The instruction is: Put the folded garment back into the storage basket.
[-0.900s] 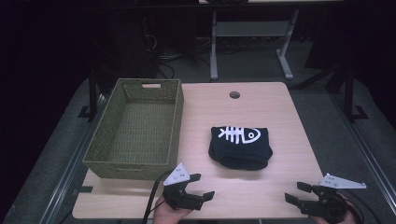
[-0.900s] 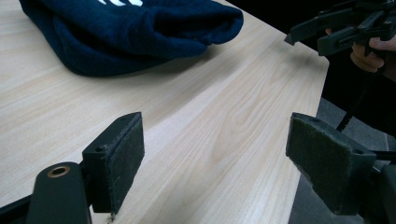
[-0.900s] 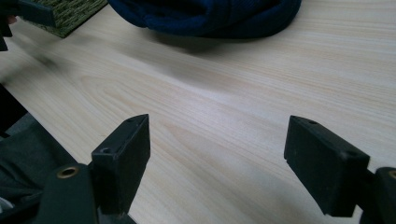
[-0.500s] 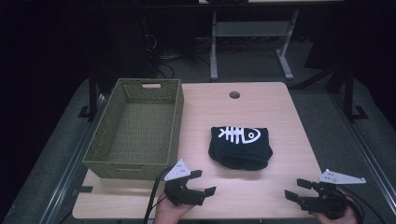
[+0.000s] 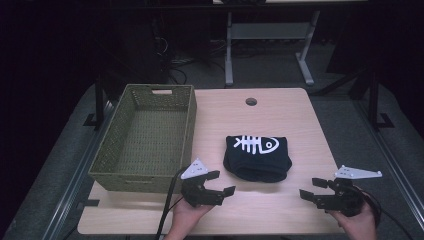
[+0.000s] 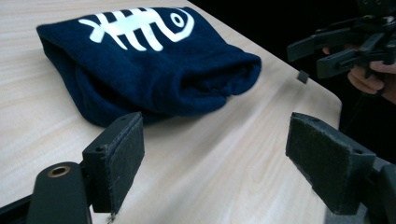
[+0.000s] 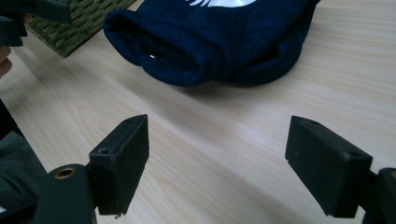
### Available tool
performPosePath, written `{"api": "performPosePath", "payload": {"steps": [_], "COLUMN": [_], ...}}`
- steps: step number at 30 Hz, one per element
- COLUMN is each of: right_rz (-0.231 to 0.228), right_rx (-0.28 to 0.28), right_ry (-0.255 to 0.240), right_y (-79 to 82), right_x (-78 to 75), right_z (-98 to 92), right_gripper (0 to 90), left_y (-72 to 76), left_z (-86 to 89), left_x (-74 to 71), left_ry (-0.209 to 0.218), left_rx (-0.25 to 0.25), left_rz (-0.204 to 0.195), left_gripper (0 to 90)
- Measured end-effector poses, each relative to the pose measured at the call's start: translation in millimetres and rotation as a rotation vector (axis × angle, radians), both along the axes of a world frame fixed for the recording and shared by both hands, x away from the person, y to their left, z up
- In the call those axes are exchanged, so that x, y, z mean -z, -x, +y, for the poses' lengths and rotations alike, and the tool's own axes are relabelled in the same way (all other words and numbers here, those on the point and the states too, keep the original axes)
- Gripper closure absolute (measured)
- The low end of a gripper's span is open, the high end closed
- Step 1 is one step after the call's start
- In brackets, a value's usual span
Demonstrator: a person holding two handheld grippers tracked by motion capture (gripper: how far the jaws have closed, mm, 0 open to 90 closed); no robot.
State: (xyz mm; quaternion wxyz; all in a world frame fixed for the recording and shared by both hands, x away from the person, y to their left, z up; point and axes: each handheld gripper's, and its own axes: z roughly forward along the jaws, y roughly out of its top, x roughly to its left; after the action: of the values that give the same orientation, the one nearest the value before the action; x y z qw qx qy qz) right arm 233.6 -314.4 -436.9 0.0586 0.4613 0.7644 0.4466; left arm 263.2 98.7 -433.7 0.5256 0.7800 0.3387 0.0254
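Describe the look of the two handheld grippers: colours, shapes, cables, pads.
Both are black, angular and two-jawed. The left gripper has a light grey three-cornered plate on top and a black cable trailing toward the table's near edge. The right gripper has a similar plate. Up close, each jaw ends in a flat rectangular pad. No sleeves are visible.

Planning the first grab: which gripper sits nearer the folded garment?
The left gripper, just below the folded navy garment at its near-left corner; the right gripper hangs farther off by the table's right edge.
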Motion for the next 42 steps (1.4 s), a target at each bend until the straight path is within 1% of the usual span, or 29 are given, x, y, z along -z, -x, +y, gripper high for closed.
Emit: {"api": "performPosePath", "payload": {"steps": [4,6,7,8,9,10,13,14,15,16,17,19,20,21,22,23,25,28,29,30,32,34,37,38,39,40,41,42], "right_rz": [-0.005,-0.007,-0.009,-0.008,-0.008,-0.006,-0.003,0.004,0.01,0.01,0.008,0.012,0.015,0.022,0.022,0.028,0.034,0.046,0.062,0.062,0.076,0.094,0.134,0.146,0.175,0.175,0.191,0.202], "right_rx": [-0.007,-0.013,-0.017,-0.021,-0.021,-0.023,-0.028,-0.03,-0.034,-0.034,-0.036,-0.038,-0.038,-0.033,-0.033,-0.028,-0.014,0.006,0.023,0.023,0.034,0.035,0.039,0.041,0.052,0.052,0.055,0.058], "right_ry": [-0.007,-0.009,-0.01,-0.011,-0.011,-0.011,-0.012,-0.013,-0.008,-0.008,0.001,0.004,0.007,0.008,0.008,0.011,0.006,0.009,0.019,0.019,0.018,0.014,0.004,-0.008,-0.023,-0.023,-0.032,-0.038], "right_y": [-9.2,-13.6,-18.6,-21.6,-21.6,-24.6,-34.3,-37.2,-44.4,-44.4,-48.0,-55.0,-58.5,-65.3,-65.3,-68.6,-74.2,-83.8,-91.1,-91.1,-97.3,-103.9,-112.9,-116.6,-121.7,-121.7,-124.6,-126.7], "right_x": [-5.8,-9.3,-12.6,-13.9,-13.9,-15.5,-19.9,-21.8,-23.8,-23.8,-24.8,-26.6,-27.2,-27.4,-27.4,-27.5,-27.7,-25.6,-22.5,-22.5,-18.4,-12.9,-4.3,-0.4,4.5,4.5,7.4,10.0], "right_z": [2.0,3.1,4.7,5.2,5.2,5.6,7.5,8.6,10.8,10.8,12.1,14.7,16.0,17.7,17.7,18.0,18.0,17.6,17.7,17.7,18.5,19.6,21.7,22.2,22.6,22.6,22.9,23.2], "right_gripper": [21.4,21.5,21.4,21.5,21.5,21.6,21.7,21.7,21.8,21.8,21.7,21.7,21.8,21.8,21.8,21.8,21.8,22.5,22.8,22.8,23.1,23.1,23.4,24.2,25.0,25.0,25.7,27.4], "left_y": [-10.5,-15.4,-20.0,-20.0,-22.5,-24.9,-31.6,-33.5,-35.2,-37.4,-39.6,-43.5,-46.1,-49.0,-51.8,-54.6,-61.2,-70.2,-72.8,-75.5,-81.3,-86.4,-96.0,-98.3,-100.6,-102.7,-104.2,-105.5], "left_z": [-6.7,-9.4,-12.7,-12.7,-14.2,-15.9,-19.7,-20.9,-22.6,-24.5,-26.6,-30.9,-33.1,-34.9,-36.3,-37.7,-39.2,-42.5,-43.3,-43.8,-43.9,-44.9,-44.2,-44.0,-44.7,-44.9,-44.9,-45.2], "left_x": [-3.1,-5.4,-6.9,-6.9,-7.4,-7.5,-8.3,-8.6,-8.8,-9.1,-9.5,-10.2,-10.2,-10.2,-10.1,-9.7,-8.6,-4.6,-2.9,-1.5,1.9,5.9,14.7,16.7,19.6,21.7,23.9,26.1], "left_ry": [-0.007,-0.009,-0.011,-0.011,-0.018,-0.015,-0.024,-0.029,-0.029,-0.036,-0.045,-0.058,-0.068,-0.071,-0.074,-0.076,-0.077,-0.099,-0.104,-0.114,-0.107,-0.127,-0.142,-0.142,-0.13,-0.142,-0.145,-0.128], "left_rx": [-0.017,-0.032,-0.05,-0.05,-0.056,-0.061,-0.078,-0.082,-0.089,-0.094,-0.097,-0.108,-0.114,-0.12,-0.13,-0.144,-0.158,-0.183,-0.191,-0.202,-0.216,-0.23,-0.244,-0.245,-0.251,-0.252,-0.254,-0.255], "left_rz": [-0.006,-0.009,-0.011,-0.011,-0.007,-0.004,-0.001,0.0,0.004,0.008,0.006,0.002,0.005,0.013,0.015,0.019,0.039,0.064,0.066,0.071,0.102,0.109,0.159,0.17,0.192,0.203,0.213,0.226], "left_gripper": [19.3,19.3,19.4,19.4,19.4,19.3,19.3,19.3,19.4,19.4,19.4,19.6,19.7,19.8,19.8,19.8,19.9,20.5,20.6,20.6,20.6,20.6,20.8,20.7,20.8,20.8,20.8,20.7]}}
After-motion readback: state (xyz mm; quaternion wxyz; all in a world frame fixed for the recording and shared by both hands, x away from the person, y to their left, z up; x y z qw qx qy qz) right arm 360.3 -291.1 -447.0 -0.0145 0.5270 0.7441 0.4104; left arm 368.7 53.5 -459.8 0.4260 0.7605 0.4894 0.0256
